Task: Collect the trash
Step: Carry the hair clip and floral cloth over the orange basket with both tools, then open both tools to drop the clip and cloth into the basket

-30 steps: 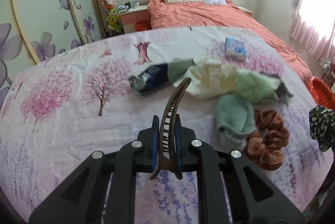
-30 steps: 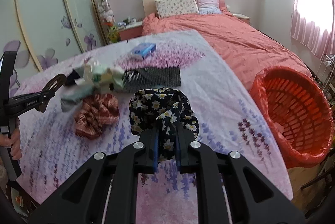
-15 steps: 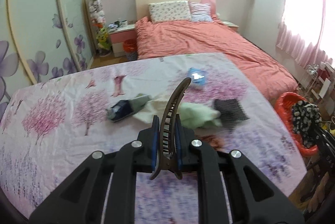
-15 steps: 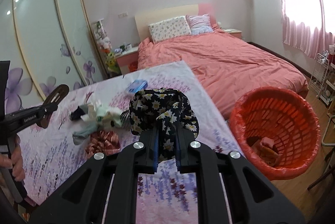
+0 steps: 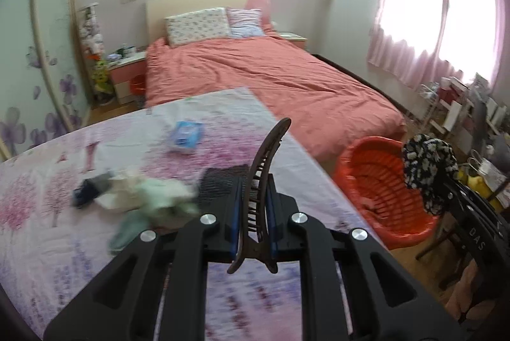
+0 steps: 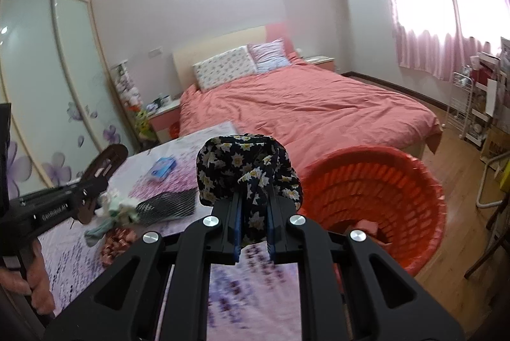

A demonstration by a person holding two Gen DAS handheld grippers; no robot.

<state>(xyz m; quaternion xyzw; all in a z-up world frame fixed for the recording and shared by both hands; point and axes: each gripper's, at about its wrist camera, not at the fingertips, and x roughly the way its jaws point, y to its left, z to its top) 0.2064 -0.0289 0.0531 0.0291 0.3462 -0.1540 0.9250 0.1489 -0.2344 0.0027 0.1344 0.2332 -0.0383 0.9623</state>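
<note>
bedroom light comes from the pink curtains, and a desk (image 5: pixel 79 248) with a flower-printed cloth stands before a bed (image 5: pixel 271 70) in salmon cover. the things of the task are now in the air, not on the cloth. the left tongs (image 5: pixel 251 224) are closed on a brown hair clip (image 5: pixel 259 181), which stands upright between the blue pads, its curved end pointing up and forward. the right tongs (image 6: pixel 253 221) are closed on a dark floral cloth (image 6: pixel 245 165), maybe a scrunchie, bunched above the pads so that it does not hang loose.

both tools point toward the orange basket (image 6: pixel 382 194) on the floor, just beside the desk edge. in the left view the floral cloth (image 5: pixel 427 162) is already over the basket rim, while the clip is above the desk. i judge that the right hand will drop first, and the left must travel more to the right.

on the desk remain a pile of pale green and cream cloths (image 5: pixel 149 197), a dark mesh piece (image 5: pixel 220 181), a blue packet (image 5: pixel 186 137) and a reddish scrunchie (image 6: pixel 116 242). something pink already lies in the bottom of the basket.
</note>
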